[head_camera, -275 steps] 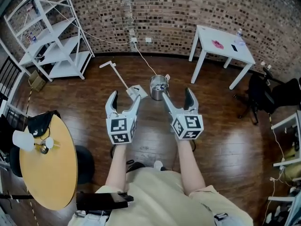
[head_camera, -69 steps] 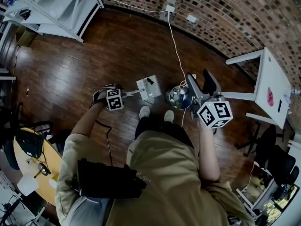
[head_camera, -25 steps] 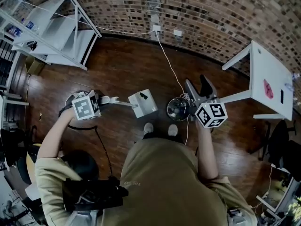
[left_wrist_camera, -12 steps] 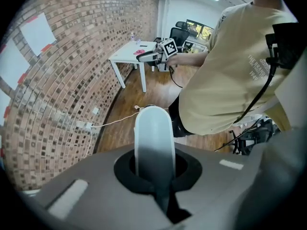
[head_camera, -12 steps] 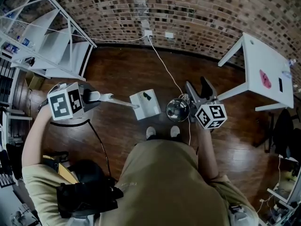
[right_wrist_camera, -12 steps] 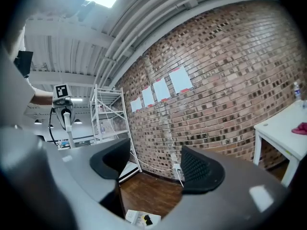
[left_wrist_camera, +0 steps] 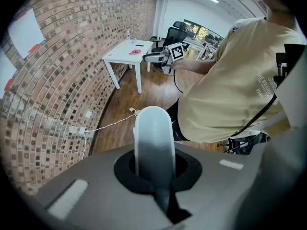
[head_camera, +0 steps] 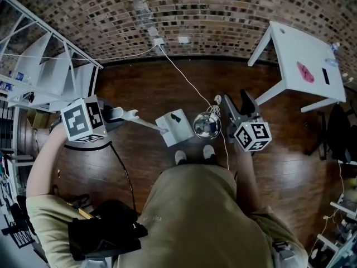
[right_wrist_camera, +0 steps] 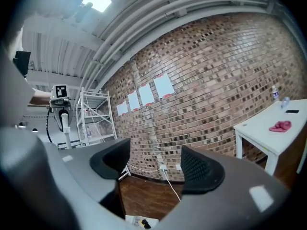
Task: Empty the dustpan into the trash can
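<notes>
The left tongs (left_wrist_camera: pixel 156 176) are pinching the pale handle (left_wrist_camera: pixel 153 138) of the dustpan (head_camera: pixel 174 127), with the pads pressing on both sides of it. The handle is sloping away from them toward the right tongs (right_wrist_camera: pixel 156 169), which are standing spread with nothing between them. The pan is showing between the two tongs, just beside the shiny trash can (head_camera: pixel 207 125). The can is sitting on the wooden floor (head_camera: pixel 139 82) just left of the right tongs. Beyond the right tongs, a white surface (head_camera: pixel 301 54) is standing near the brick wall (head_camera: pixel 195 15).
</notes>
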`<state>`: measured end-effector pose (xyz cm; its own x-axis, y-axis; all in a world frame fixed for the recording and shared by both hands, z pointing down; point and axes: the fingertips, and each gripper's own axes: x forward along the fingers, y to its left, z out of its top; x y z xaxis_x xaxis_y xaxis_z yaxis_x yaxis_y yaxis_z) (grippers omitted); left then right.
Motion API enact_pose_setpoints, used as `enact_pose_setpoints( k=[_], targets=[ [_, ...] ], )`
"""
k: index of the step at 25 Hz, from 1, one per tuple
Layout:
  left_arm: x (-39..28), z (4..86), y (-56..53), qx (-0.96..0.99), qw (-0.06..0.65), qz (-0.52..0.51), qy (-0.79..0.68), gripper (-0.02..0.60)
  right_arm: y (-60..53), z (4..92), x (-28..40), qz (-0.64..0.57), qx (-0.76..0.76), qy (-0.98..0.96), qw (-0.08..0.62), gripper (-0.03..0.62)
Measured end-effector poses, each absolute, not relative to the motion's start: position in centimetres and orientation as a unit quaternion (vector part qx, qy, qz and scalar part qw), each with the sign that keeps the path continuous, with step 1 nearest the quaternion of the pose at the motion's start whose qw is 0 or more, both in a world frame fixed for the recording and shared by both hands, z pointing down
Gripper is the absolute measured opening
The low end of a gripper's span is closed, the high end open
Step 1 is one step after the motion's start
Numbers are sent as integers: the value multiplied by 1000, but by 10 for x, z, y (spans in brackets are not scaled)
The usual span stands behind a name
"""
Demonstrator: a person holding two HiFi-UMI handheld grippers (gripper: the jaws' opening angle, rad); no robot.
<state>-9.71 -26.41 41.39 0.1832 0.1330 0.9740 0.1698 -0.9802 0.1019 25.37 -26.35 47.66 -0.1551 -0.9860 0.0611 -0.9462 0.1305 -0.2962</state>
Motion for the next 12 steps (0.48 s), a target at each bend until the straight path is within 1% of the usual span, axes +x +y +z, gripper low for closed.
enact_pose_setpoints(
  k=[8,12],
  targets=[
    [-41,454,-262,-762,14,-631,-144,0,-230,487,291,-141,-682,713,83,316],
    [-11,482,-256,-762,-24,-632,-139,0,-213,494,307,-148,-696,697,87,316]
  ],
)
